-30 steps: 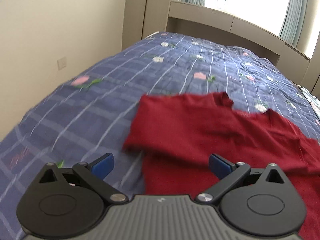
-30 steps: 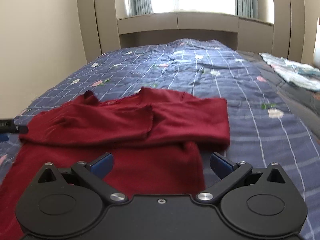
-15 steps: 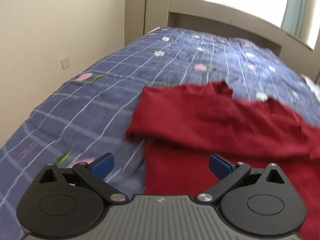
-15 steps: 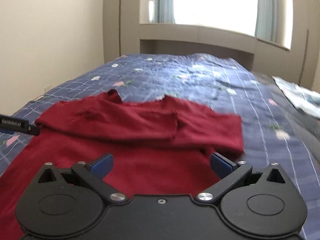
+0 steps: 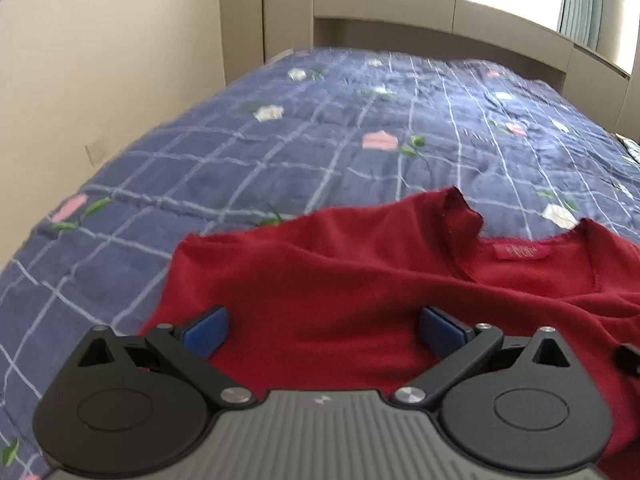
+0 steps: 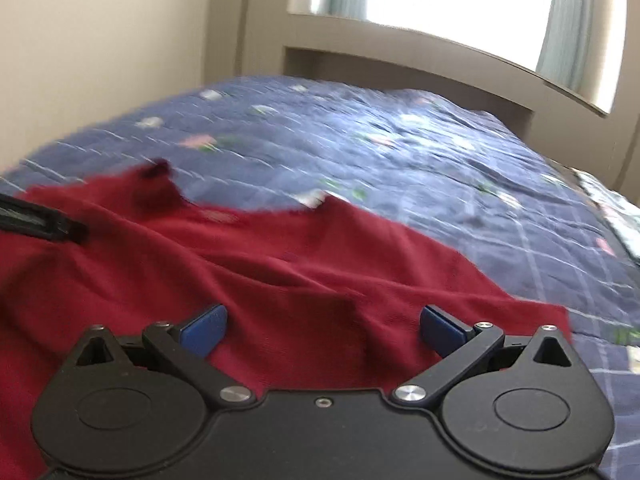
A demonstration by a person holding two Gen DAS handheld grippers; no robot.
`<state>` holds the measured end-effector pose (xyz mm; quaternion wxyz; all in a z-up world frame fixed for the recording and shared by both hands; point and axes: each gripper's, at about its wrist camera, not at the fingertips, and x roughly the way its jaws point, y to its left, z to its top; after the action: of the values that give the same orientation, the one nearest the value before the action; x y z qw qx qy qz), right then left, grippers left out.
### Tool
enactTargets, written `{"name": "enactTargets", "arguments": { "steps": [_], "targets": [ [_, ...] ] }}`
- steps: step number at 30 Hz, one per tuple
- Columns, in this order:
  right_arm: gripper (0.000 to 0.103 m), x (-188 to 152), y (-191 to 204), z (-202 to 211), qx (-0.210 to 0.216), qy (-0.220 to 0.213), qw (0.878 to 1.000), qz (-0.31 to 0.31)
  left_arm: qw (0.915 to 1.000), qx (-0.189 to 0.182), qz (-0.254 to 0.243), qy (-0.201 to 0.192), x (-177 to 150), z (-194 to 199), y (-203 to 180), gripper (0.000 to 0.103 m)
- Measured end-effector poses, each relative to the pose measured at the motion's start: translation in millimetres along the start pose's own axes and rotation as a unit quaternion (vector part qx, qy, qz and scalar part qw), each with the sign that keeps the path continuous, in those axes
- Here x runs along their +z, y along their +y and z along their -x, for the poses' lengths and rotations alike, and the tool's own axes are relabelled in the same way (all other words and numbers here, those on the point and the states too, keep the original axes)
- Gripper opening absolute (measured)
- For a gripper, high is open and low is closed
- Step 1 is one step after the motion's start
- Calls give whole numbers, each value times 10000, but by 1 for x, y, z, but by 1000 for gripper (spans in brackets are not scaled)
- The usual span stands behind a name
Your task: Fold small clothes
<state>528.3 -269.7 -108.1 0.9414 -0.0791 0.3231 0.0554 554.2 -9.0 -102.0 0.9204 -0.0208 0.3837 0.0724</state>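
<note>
Red knit fabric is filling the lower half of both views: a shirt [image 5: 360,280] is lying on the bed [image 5: 280,152], spread over a blue quilt checked with pale lines and dotted with small flowers. In the left wrist view the neckline with its red label [image 5: 520,251] is sitting at about 2 o'clock from the left gripper [image 5: 324,330], and a sleeve is lying folded across the body toward 9 o'clock, its edge ending where the quilt is showing. The left gripper is hanging over the shirt released, its blue pads [image 5: 206,330] standing wide apart with nothing between them; whether they are touching the cloth cannot be told.

In the right wrist view the shirt [image 6: 280,272] is running from 9 o'clock to 3 o'clock, rumpled into soft ridges, with its right sleeve ending near 3 o'clock. The right gripper [image 6: 324,330] is likewise spread wide and holding nothing, hovering above the fabric. The black tip of the other gripper [image 6: 44,222] is poking in at 9 o'clock, over the shirt's left side. This view is blurred. Light cloth [image 6: 612,212] is lying at the bed's edge near 3 o'clock, well apart from the shirt.
</note>
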Motion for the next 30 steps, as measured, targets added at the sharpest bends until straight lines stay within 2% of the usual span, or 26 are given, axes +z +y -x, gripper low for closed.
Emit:
{"name": "enactTargets", "arguments": {
  "steps": [1, 4, 8, 10, 13, 17, 24, 30],
  "targets": [
    [102, -2, -8, 1, 6, -34, 9999, -128, 10000, 17, -16, -27, 0, -1, 1, 103],
    [102, -6, -33, 4, -379, -35, 9981, -486, 9999, -81, 59, -89, 0, -1, 8, 103],
    [102, -14, -60, 19, -251, -47, 9951, -951, 9998, -88, 63, -161, 2, 16, 22, 103],
    [102, -19, -64, 43, -331, -173, 9948, -945, 9997, -28, 139, -218, 0, 32, 31, 103],
    [102, -30, -66, 88, -89, -474, 9944, -941, 9994, -57, 231, -256, -10, 65, 49, 103],
    [102, -53, -59, 156, 64, -569, 9946, -862, 9993, -57, 315, -202, -37, 112, 71, 103],
    [102, -97, -29, 243, 257, -495, 9967, -586, 9993, -75, 362, -4, -99, 189, 104, 103],
    [102, -143, -5, 302, 547, -339, 9975, -302, 9976, -559, 178, 372, -153, 238, 125, 103]
  ]
}}
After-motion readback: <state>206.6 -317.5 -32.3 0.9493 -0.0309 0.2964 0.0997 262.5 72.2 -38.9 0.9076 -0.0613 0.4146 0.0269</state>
